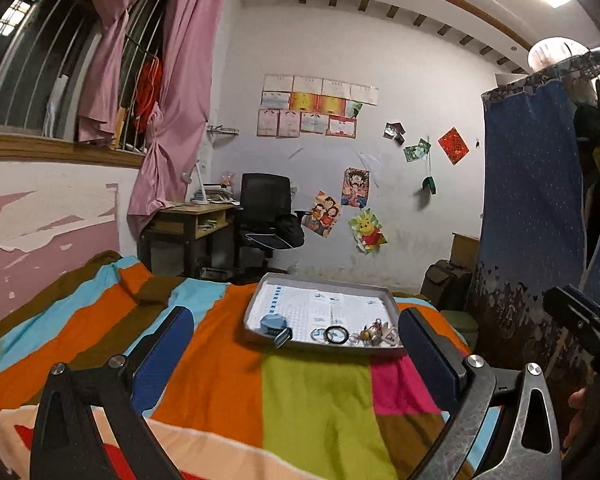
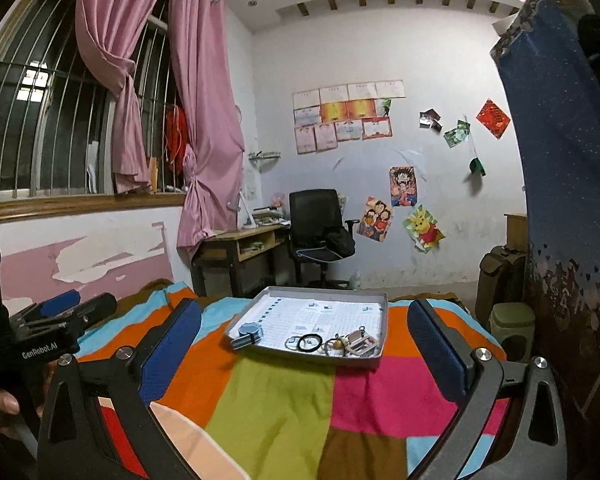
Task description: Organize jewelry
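A shallow grey tray (image 1: pixel 256 298) (image 2: pixel 383 328) lined with gridded paper lies on a striped bedspread (image 1: pixel 316 412) (image 2: pixel 272 404). Along its near edge sit a blue watch (image 1: pixel 275 326) (image 2: pixel 249 333), a black ring (image 1: pixel 337 335) (image 2: pixel 309 343) beside a thin silver ring (image 1: pixel 318 335) (image 2: pixel 291 344), and a cluster of keychain charms (image 1: pixel 376 333) (image 2: pixel 354 345). My left gripper (image 1: pixel 296 356) hovers open in front of the tray with nothing between its blue pads. My right gripper (image 2: pixel 306 354) is likewise open and empty, short of the tray. The left gripper's body (image 2: pixel 52 328) shows at the right wrist view's left edge.
Beyond the bed stand a wooden desk (image 1: pixel 192 220) (image 2: pixel 240 242) and a black office chair (image 1: pixel 266 216) (image 2: pixel 320 228). Pink curtains (image 1: pixel 180 92) hang at a barred window on the left. A blue fabric wardrobe (image 1: pixel 532 208) (image 2: pixel 568 160) and a green bin (image 2: pixel 514 324) stand on the right.
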A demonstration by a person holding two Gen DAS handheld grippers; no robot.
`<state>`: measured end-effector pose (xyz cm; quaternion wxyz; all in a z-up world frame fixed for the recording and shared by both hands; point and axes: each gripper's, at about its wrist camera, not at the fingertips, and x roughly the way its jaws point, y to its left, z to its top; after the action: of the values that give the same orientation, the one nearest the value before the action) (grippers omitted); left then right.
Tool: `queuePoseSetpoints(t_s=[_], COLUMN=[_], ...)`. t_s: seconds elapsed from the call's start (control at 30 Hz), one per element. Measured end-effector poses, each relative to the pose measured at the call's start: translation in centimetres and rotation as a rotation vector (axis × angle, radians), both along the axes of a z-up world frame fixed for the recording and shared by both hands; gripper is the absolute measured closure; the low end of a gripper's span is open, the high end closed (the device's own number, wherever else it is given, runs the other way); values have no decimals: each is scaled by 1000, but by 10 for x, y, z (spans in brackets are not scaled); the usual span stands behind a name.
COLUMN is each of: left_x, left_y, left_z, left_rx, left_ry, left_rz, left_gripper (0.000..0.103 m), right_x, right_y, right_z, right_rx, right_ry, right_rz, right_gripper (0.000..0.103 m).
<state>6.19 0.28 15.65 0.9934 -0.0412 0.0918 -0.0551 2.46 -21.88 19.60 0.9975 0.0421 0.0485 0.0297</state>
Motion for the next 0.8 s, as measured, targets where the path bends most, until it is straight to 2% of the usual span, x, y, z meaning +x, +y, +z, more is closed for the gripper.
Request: queuePoseSetpoints(t_s=[0.3,0.8], left_x=[-42,-56], left_y=[15,19], left_z=[-38,-92], left_rx=[28,40], left_ry=[-27,60], left_rz=[28,28], left_gripper=[0,0], right_x=[-37,-46], right_y=[17,26], right_z=[-33,-97], right_rx=[-20,-26], right_ry=[11,70], right_rz=[-40,-85], right_gripper=[1,1])
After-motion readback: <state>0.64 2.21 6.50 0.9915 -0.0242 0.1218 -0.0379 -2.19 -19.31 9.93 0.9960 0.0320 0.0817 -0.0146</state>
